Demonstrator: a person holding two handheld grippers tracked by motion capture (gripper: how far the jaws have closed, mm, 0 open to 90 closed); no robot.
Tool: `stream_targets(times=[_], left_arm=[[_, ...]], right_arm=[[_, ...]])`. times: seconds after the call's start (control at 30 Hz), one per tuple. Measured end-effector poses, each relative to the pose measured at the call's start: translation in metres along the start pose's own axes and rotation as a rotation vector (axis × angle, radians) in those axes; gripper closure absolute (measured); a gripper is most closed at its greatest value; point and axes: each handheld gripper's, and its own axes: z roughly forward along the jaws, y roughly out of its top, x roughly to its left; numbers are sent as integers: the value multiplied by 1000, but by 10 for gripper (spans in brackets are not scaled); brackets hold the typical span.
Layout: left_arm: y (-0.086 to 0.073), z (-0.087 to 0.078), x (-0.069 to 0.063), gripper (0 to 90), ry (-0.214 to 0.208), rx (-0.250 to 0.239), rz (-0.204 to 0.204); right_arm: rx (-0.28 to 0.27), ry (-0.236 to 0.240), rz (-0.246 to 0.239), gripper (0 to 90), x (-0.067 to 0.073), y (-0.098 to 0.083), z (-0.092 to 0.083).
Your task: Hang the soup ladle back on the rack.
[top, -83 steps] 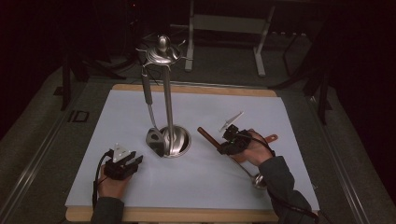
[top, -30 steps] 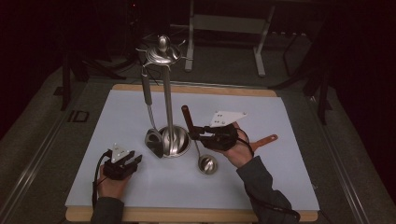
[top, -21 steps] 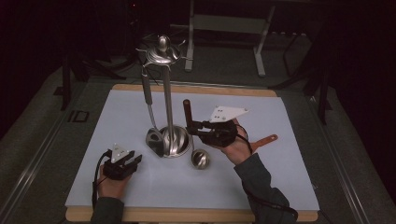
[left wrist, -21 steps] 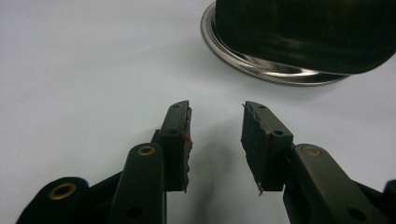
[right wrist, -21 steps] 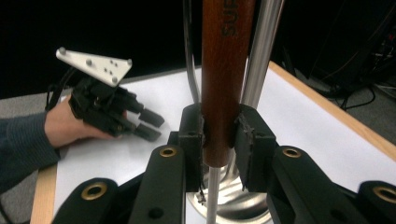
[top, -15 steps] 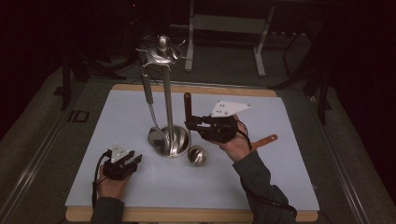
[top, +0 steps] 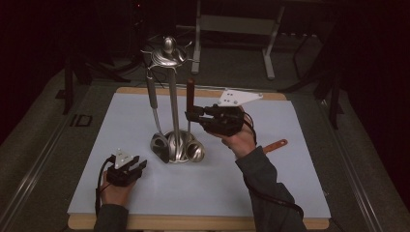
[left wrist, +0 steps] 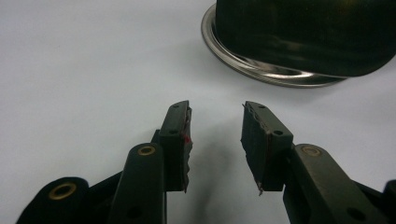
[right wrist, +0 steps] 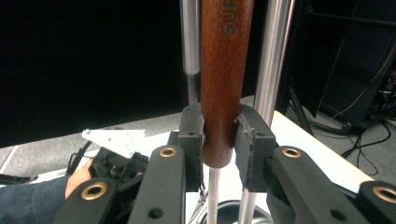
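The right gripper [right wrist: 219, 135] clamped the wooden handle [right wrist: 224, 79] of a steel ladle [top: 195, 151], upright beside the chrome utensil stand [top: 170, 104]; the handle bore stamped letters reading "SUP", the rest cut off. One more wooden-handled utensil [top: 275, 145] lay on the white mat [top: 121, 116]. The left gripper [left wrist: 215, 140] rested open and empty, near the stand's round base.

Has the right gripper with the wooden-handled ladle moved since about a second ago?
Yes. The right gripper has lifted the wooden-handled steel ladle up the frame, toward the tall steel utensil stand, handle now upright beside its pole.
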Motion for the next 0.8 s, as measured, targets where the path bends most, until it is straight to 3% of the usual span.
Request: stream_targets(times=[0.23,0.6,0.8], left_arm=[[0,0,0,625,-1,-3,-2],[0,0,0,625,0,-3,-2],[0,0,0,625,0,-4,-1]], right_arm=[[-19,-14,-14,740,6,21,4],[-4,-29,-30,740,10,32,10],[34,-91,-47,741,14,34,15]])
